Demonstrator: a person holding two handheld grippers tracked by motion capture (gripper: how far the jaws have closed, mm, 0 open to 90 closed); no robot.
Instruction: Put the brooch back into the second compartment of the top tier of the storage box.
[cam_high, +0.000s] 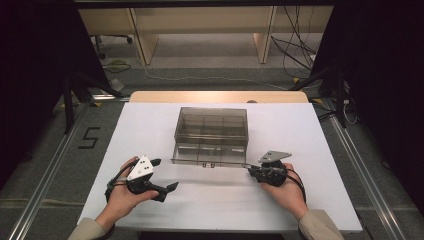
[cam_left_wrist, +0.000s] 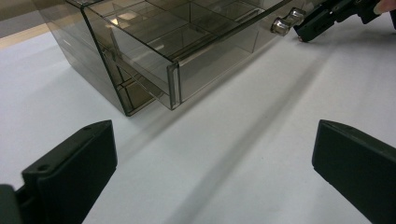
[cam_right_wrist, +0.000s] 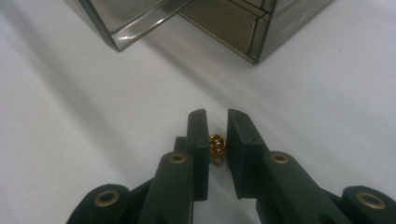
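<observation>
Here, low in the middle of the right gripper view: tiny gold bead (cam_right_wrist: 217, 146), hard, light, slippery, pinched by right gripper (cam_right_wrist: 217, 126). Best squeezed across its round sides. Left gripper (cam_left_wrist: 212, 154) spread wide, holding nothing.

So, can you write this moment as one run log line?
right gripper: shut on gold bead | left gripper: open, nothing between jaws | smoky organizer box: drawer out
</observation>
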